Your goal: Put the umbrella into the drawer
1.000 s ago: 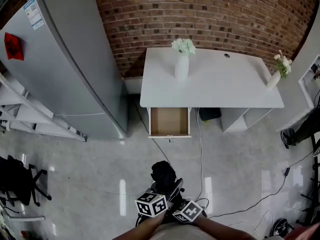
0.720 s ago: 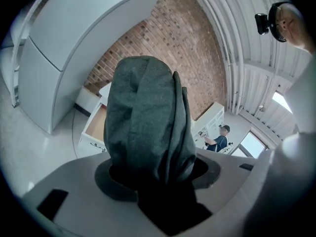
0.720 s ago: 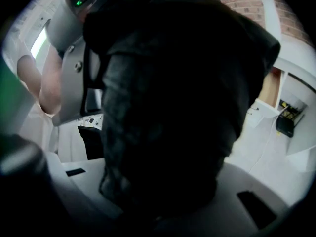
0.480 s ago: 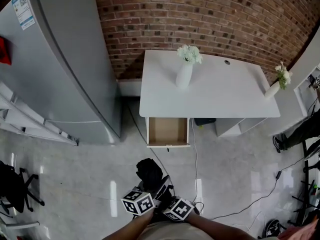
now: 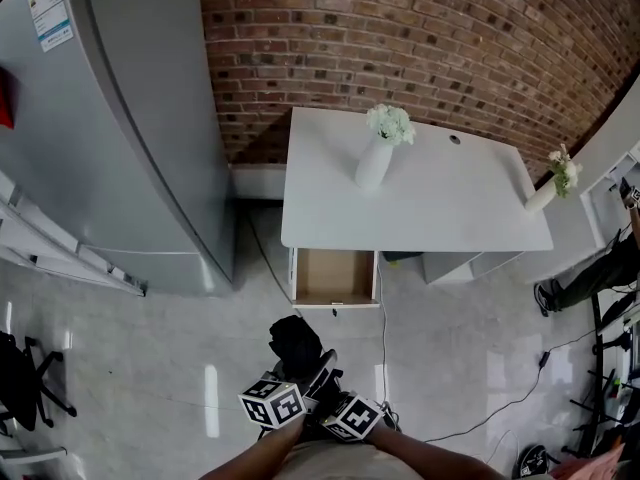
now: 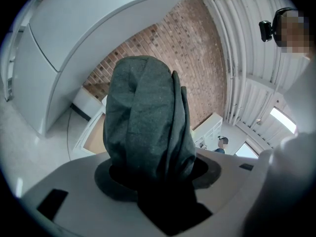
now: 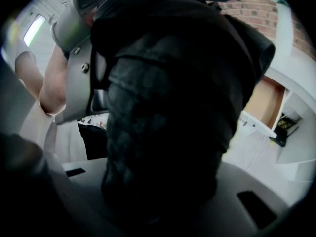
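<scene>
Both tongs have come closer to the table point(image 5: 440, 203) than a second ago, and the open drawer point(image 5: 334, 276) now lies nearer ahead of them, though still well apart across bare floor. The left tongs point(image 6: 157, 171) are closed partway on the folded black umbrella point(image 5: 296, 343), whose fabric bundle fills the gap between the jaws and sticks out past the tips. The right tongs point(image 7: 163, 179) clamp the same bundle from the other side, jaws held apart only by its bulk. Two grips on one soft, floppy thing probably keep it from sagging or unfurling during the carry. It hangs in the air just beyond both tongs, pointed towards the drawer, which stands pulled out and empty under the table's edge, so it can likely go straight in from above once the tongs reach it.
</scene>
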Action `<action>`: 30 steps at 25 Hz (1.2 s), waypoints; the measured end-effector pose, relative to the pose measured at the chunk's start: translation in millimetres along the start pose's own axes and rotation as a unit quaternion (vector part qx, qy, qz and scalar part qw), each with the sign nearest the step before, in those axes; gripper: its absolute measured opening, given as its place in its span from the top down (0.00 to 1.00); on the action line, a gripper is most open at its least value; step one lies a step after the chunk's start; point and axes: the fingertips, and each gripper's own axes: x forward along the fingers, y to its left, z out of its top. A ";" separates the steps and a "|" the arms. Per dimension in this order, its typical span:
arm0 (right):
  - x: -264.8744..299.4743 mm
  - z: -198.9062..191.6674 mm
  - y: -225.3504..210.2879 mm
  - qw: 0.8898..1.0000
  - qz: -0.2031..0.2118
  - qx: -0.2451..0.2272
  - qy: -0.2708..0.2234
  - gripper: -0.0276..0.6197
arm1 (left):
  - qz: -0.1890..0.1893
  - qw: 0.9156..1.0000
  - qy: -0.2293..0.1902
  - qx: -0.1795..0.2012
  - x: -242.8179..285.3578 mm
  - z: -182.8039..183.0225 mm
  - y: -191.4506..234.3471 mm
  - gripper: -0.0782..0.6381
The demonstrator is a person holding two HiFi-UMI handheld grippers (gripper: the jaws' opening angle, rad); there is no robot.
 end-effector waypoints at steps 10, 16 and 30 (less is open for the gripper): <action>-6.4 12.8 -13.8 1.000 -0.021 0.008 -0.009 0.77 | -0.017 1.000 0.007 0.006 12.9 8.9 -2.0 0.56; -15.5 16.7 -15.4 0.999 -0.028 0.000 -0.032 0.77 | -0.031 0.999 0.002 0.023 17.4 15.9 -18.2 0.55; -54.6 29.1 -63.0 0.995 -0.038 -0.002 -0.089 0.78 | -0.042 0.995 0.000 0.093 72.0 31.7 -58.4 0.56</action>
